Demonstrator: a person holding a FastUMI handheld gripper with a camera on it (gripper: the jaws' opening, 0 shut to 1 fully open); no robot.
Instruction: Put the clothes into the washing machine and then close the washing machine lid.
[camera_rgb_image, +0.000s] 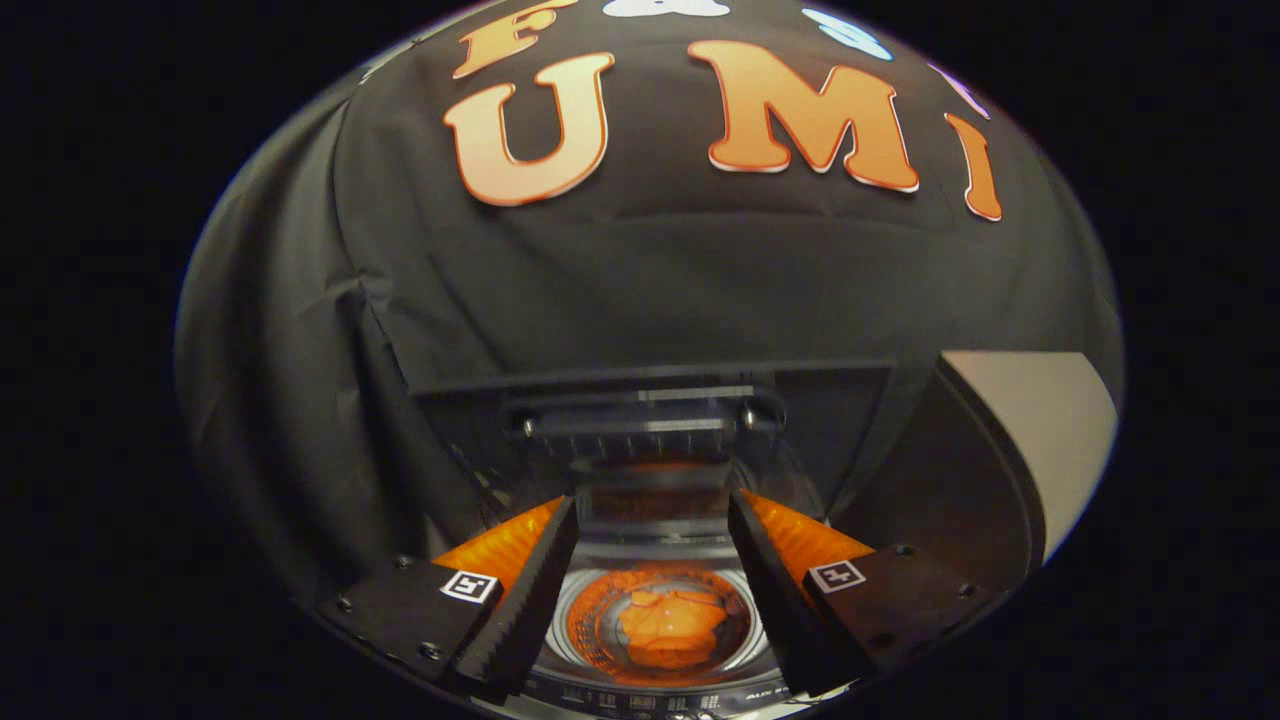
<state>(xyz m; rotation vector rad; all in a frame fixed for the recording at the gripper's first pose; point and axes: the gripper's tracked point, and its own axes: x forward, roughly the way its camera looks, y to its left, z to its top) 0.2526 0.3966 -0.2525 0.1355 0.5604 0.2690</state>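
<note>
The orange clothes (672, 628) lie in a heap at the bottom of the washing machine drum (590, 610), which I see from above between my fingers. The machine's clear lid (650, 500) stands raised just ahead of the fingertips, and its dark hinge bar (640, 428) runs across beyond them. Orange reflections show in the clear panel. My gripper (652, 510) hovers over the drum opening with its fingers wide apart. I cannot tell whether the fingers touch the lid.
The machine's control strip (650, 700) shows at the near rim below the drum. A pale flat panel (1035, 430) stands to the right of the machine. The black booth cloth (640, 290) hangs close behind the lid.
</note>
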